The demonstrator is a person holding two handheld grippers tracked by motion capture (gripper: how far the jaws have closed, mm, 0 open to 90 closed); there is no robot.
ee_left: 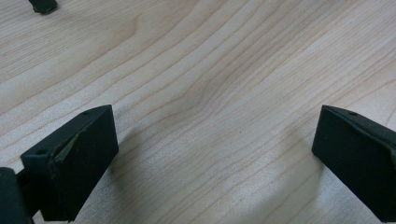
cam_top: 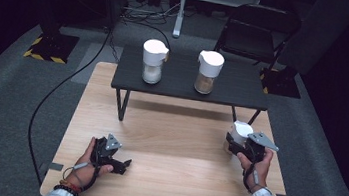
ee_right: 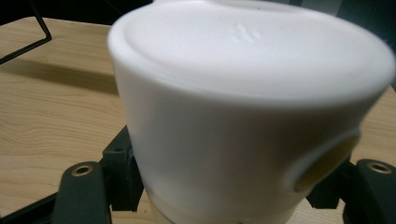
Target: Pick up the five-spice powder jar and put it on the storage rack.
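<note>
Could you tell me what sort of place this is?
Probably a lab or studio for recording manipulation demonstrations: a wooden table on grey carpet, loose cables across the floor, hazard-striped stand bases, and a folding chair behind.

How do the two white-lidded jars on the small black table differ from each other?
The left jar holds something white; the right jar holds something tan-brown. The left jar stands nearer the table's left end, the right jar closer to its middle-right. The left jar's lid shows a small yellowish spot on its right side; none is plain on the right jar's lid. Both stand upright on the black table, apart, with similar white lids and clear bodies.
</note>
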